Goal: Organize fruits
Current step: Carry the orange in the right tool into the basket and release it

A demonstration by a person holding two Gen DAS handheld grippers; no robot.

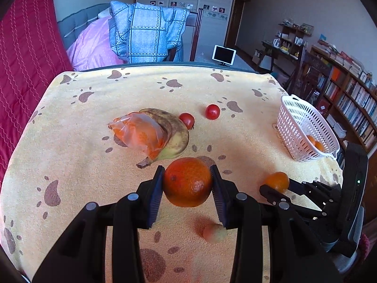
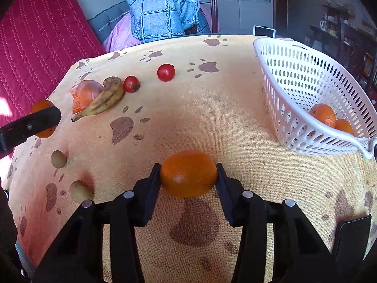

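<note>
My left gripper (image 1: pixel 187 179) is shut on a large orange (image 1: pixel 187 181) and holds it above the paw-print cloth (image 1: pixel 94 176). My right gripper (image 2: pixel 188 175) is shut on a smaller orange (image 2: pixel 188 174), also lifted; it shows in the left wrist view (image 1: pixel 277 181). The white basket (image 2: pixel 304 89) stands at the right with two oranges (image 2: pixel 324 115) inside. On the cloth lie a spotted banana (image 2: pixel 107 99), a bagged orange fruit (image 2: pixel 86 93), two tomatoes (image 2: pixel 131 84) (image 2: pixel 166 72) and two small brown-green fruits (image 2: pixel 58 158) (image 2: pixel 80 191).
The table's far edge meets a chair draped with a blue checked quilt (image 1: pixel 146 35). A red bedcover (image 1: pixel 26 54) lies to the left. Bookshelves (image 1: pixel 348 94) stand at the right behind the basket (image 1: pixel 304 127).
</note>
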